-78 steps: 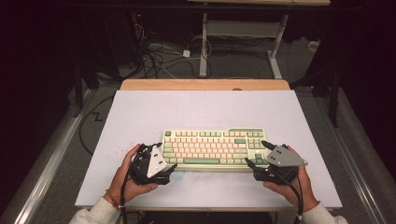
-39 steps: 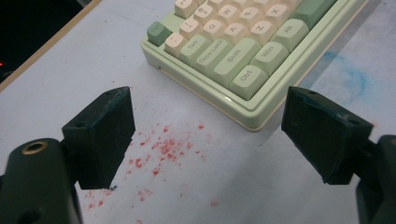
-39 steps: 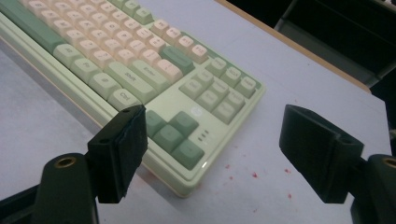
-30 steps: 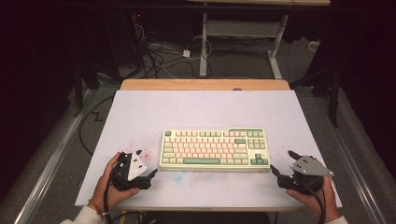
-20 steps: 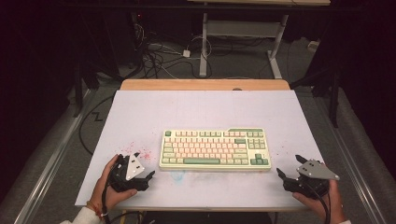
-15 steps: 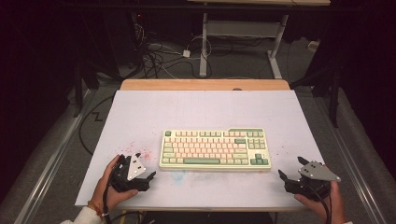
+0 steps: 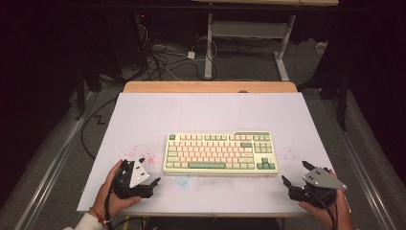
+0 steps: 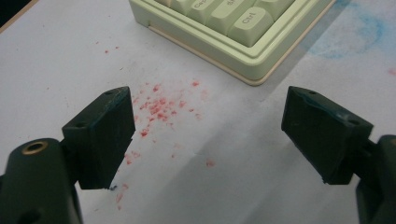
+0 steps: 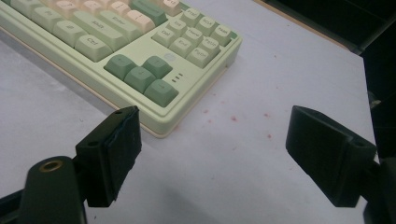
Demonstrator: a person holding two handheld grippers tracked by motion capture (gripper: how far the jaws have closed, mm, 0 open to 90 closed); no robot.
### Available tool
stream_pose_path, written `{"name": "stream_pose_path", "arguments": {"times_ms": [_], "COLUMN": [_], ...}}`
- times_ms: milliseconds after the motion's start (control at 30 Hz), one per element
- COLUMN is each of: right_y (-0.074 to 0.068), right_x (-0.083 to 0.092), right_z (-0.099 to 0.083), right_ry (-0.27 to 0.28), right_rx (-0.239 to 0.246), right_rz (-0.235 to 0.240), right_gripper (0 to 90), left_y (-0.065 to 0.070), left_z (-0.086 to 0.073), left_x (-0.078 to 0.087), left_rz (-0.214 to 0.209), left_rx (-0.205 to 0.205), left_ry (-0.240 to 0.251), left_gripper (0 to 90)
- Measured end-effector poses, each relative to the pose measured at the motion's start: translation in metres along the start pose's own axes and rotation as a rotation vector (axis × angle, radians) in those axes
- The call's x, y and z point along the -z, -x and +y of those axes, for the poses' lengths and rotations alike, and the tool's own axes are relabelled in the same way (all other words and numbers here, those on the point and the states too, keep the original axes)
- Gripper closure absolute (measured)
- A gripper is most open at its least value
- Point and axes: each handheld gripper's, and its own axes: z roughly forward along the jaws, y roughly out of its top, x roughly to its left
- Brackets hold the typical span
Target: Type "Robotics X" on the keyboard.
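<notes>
On the white counter, we are holding both claws spread beside the keyboard; careless re-approach risks shoving it askew.

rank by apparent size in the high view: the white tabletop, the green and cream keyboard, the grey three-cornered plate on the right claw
1. white tabletop
2. green and cream keyboard
3. grey three-cornered plate on the right claw

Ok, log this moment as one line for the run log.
keyboard: flat on table, untouched | left gripper: open, empty, near-left of it | right gripper: open, empty, near-right of it
</notes>
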Motion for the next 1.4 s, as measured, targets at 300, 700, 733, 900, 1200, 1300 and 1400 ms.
{"name": "stream_pose_path", "arguments": {"times_ms": [300, 700, 733, 900, 1200, 1300, 1400], "right_y": [0.0022, 0.0005, 0.0005, 0.0004, 0.0012, 0.0013, 0.0011], "right_x": [0.0019, 0.0015, 0.0015, 0.0009, 0.0005, -0.0004, -0.0006], "right_z": [-0.0006, 0.0004, 0.0004, 0.0005, -0.0005, -0.0009, -0.0014], "right_ry": [0.008, 0.008, 0.008, 0.008, 0.002, -0.005, -0.008], "right_rx": [-0.005, 0.003, 0.004, 0.008, 0.006, 0.010, 0.007], "right_rz": [-0.005, -0.007, -0.008, -0.010, -0.011, -0.012, -0.012], "right_gripper": [18.7, 18.7, 18.8, 18.7, 18.7, 18.7, 18.7], "left_y": [0.0015, 0.0015, 0.0016, 0.0014, 0.0012, 0.0008, 0.0006], "left_z": [0.0010, 0.0008, 0.0009, 0.0008, 0.0026, 0.0029, 0.0041], "left_x": [0.0001, 0.0001, 0.0000, -0.0002, -0.0017, -0.0027, -0.0039], "left_rz": [-0.002, -0.003, -0.002, -0.001, -0.001, -0.001, -0.003], "left_rx": [-0.005, -0.011, -0.011, -0.008, -0.013, -0.015, -0.016], "left_ry": [-0.003, -0.007, -0.008, -0.009, -0.012, -0.013, -0.014], "left_gripper": [16.1, 16.1, 16.1, 16.1, 16.1, 16.1, 16.2]}}
